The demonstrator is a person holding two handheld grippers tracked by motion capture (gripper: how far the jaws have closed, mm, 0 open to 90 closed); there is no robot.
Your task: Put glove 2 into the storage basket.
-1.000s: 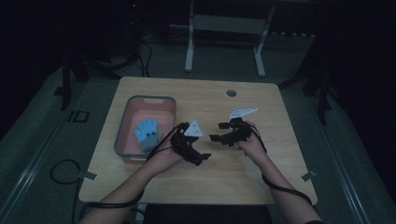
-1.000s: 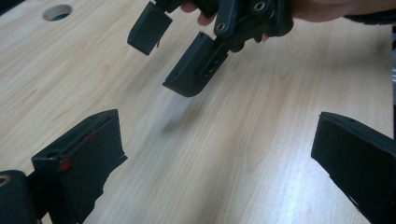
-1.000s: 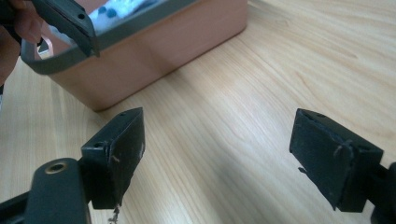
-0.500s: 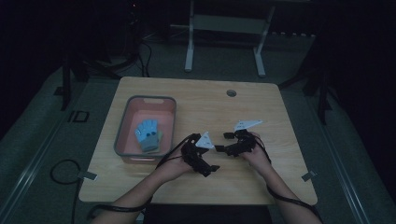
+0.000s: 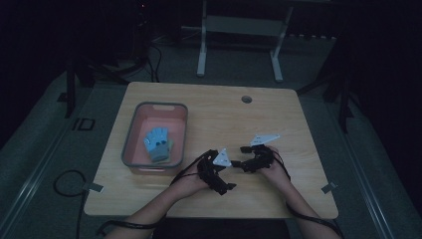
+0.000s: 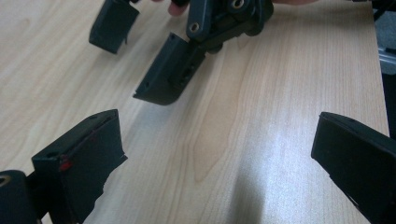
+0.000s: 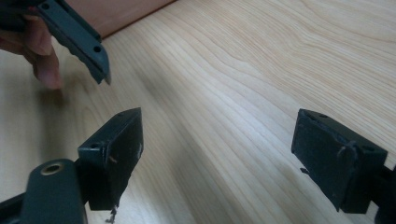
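My left gripper [image 5: 229, 174] and right gripper [image 5: 240, 158] sit low over the near middle of the wooden table [image 5: 224, 117], facing each other a short way apart. In the left gripper view my left gripper [image 6: 215, 163] is open over bare wood, and the right gripper's jaws hang ahead of it. In the right gripper view my right gripper [image 7: 224, 158] is also open with nothing between its fingers; one jaw of the left gripper and a person's finger [image 7: 44, 60] show at upper left.
A pink tub with a grey rim [image 5: 130, 137] stands at the table's left and holds a light blue glove [image 5: 158, 143]. A round cable hole [image 5: 246, 99] sits near the far edge. A desk frame [image 5: 239, 45] stands beyond the table.
Both hands have drawn back toward the table's near edge, away from the tub, and the two grippers now sit closer together. Both stay open.
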